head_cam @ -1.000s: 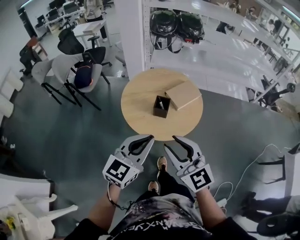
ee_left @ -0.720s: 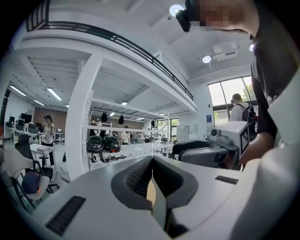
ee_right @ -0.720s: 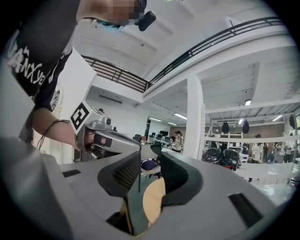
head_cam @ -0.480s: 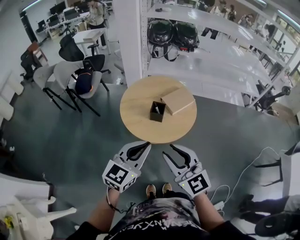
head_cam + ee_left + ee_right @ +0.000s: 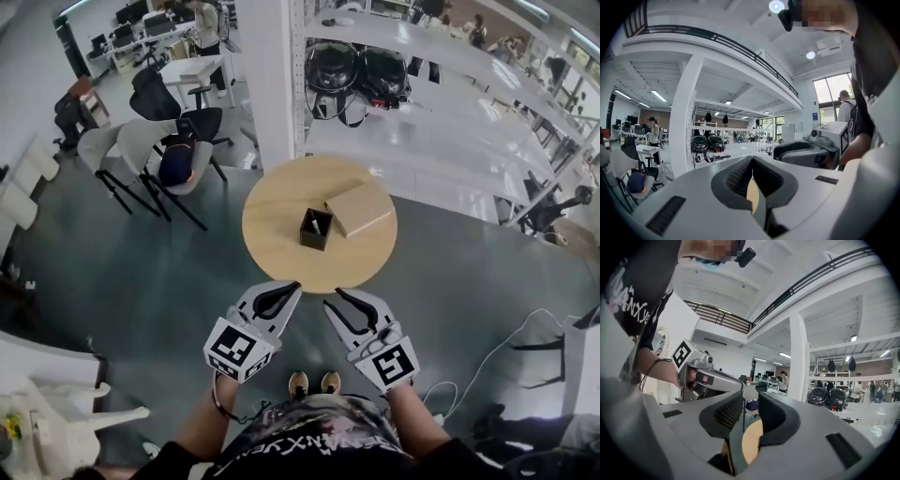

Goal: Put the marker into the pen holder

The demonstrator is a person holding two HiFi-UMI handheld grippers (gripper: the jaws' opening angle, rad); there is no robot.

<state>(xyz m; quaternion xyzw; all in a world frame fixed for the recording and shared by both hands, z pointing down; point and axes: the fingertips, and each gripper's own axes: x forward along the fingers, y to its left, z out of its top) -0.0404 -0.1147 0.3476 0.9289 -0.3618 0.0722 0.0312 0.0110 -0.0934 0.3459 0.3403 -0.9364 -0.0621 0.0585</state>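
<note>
Marker (image 5: 320, 225) stood in holder (image 5: 309, 241), well ahead of both grippers; left gripper (image 5: 290, 285) jaws together, empty; right gripper (image 5: 339, 297) jaws narrowly apart, just been closing, nothing between.

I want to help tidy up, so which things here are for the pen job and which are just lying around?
For the job: black pen holder; the light stick in it, likely the marker.
Just around: tan box beside the holder; round table under both; chairs on the floor.
</note>
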